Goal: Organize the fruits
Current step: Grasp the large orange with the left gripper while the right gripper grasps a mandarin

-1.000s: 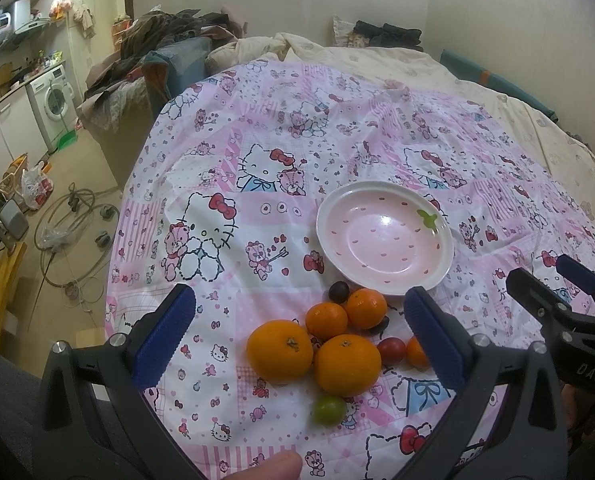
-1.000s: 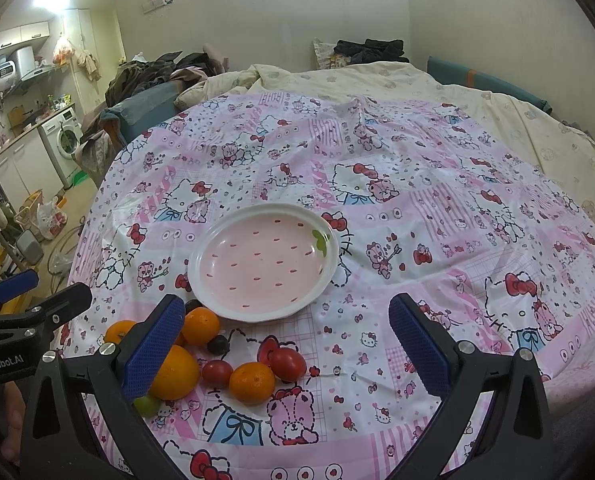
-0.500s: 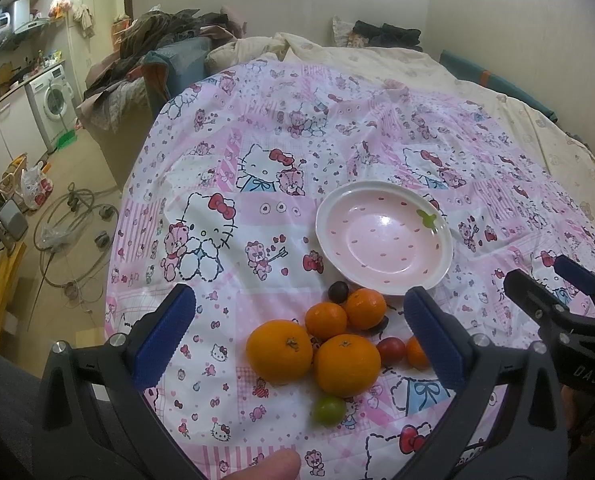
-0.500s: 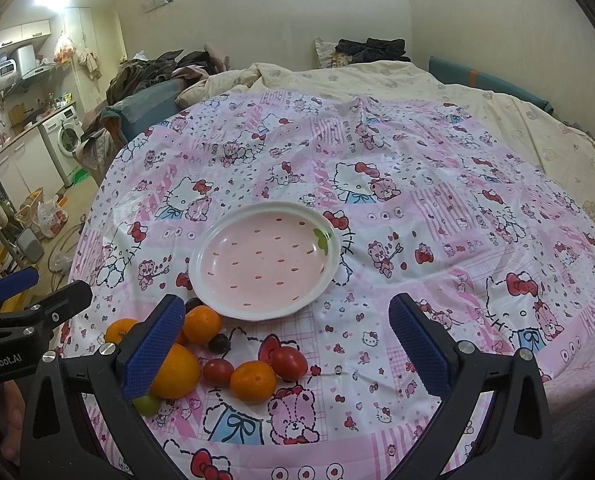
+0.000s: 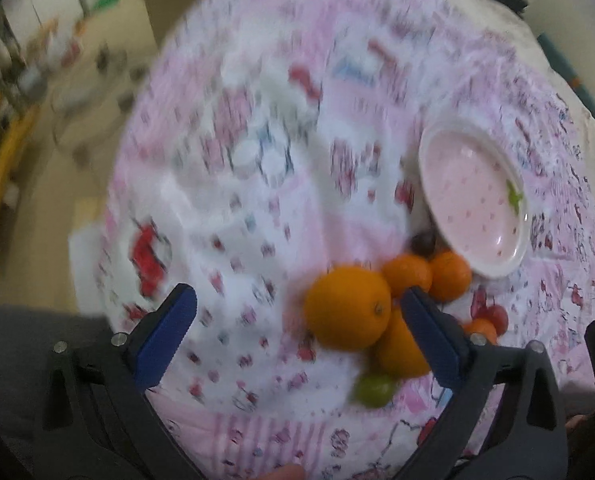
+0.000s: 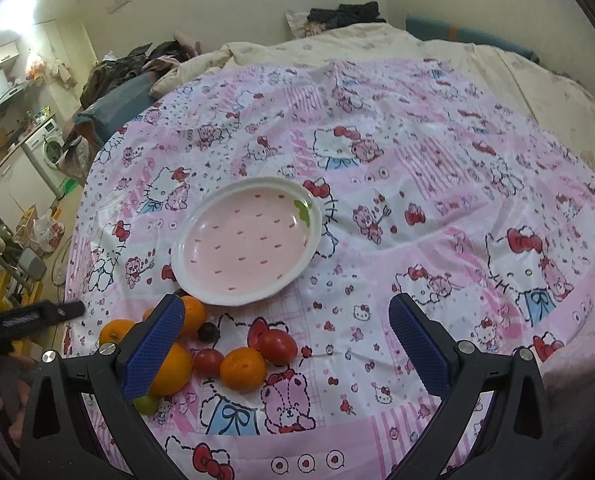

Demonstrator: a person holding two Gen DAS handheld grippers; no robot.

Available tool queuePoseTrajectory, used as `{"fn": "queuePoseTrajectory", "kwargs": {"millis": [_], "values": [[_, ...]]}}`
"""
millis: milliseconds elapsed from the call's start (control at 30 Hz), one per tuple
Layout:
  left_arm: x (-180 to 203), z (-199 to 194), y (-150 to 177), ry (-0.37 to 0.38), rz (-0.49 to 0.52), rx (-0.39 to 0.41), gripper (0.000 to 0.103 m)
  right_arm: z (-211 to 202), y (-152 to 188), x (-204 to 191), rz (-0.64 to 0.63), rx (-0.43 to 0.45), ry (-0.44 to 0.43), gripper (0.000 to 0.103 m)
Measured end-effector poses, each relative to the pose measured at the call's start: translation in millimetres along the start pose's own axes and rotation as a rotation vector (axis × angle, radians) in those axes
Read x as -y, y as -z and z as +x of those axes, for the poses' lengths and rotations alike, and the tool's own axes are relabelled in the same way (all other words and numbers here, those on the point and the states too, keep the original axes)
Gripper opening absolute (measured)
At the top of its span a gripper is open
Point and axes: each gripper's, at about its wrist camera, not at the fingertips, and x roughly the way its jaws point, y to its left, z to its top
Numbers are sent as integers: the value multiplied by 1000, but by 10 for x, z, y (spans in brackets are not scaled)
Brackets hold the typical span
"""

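A pink plate (image 6: 246, 240) with a white rim (image 5: 475, 208) lies empty on the patterned bedspread. Just in front of it sits a cluster of fruit: a big orange (image 5: 347, 307), small mandarins (image 6: 243, 369), red tomatoes (image 6: 278, 345), a dark plum (image 6: 208, 331) and a green fruit (image 5: 374, 390). My left gripper (image 5: 297, 340) is open, low over the spread, the big orange just inside its right finger. My right gripper (image 6: 283, 344) hangs open above the tomatoes and one mandarin. The left wrist view is blurred by motion.
The pink cartoon-print bedspread (image 6: 437, 184) covers a cream bed. A heap of clothes (image 6: 137, 68) lies at the far left, a washing machine (image 6: 49, 148) and cluttered floor beyond the bed's left edge. The left gripper's tip (image 6: 37, 314) shows at the left of the right wrist view.
My left gripper has swung down and left, closer to the fruit; the big orange now sits near its right finger. The right gripper has hardly moved. Both stay open.
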Motion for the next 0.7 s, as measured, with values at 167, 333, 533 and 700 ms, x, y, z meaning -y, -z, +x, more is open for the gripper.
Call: {"fn": "queuePoseTrajectory", "kwargs": {"millis": [167,333,533,700], "values": [[82,158,52,38,-5,-79,91,5,0,-16,-8,-3,-8,103],[178,261,75,40,-18,-112,89,17,-10,-2,0,-11,-17,103],[192,393,93,35,-25,-156,80,-33,-40,29,4,19,8,103],[182,417,90,78,-45,-153,58,-2,-49,62,23,6,9,103]]}}
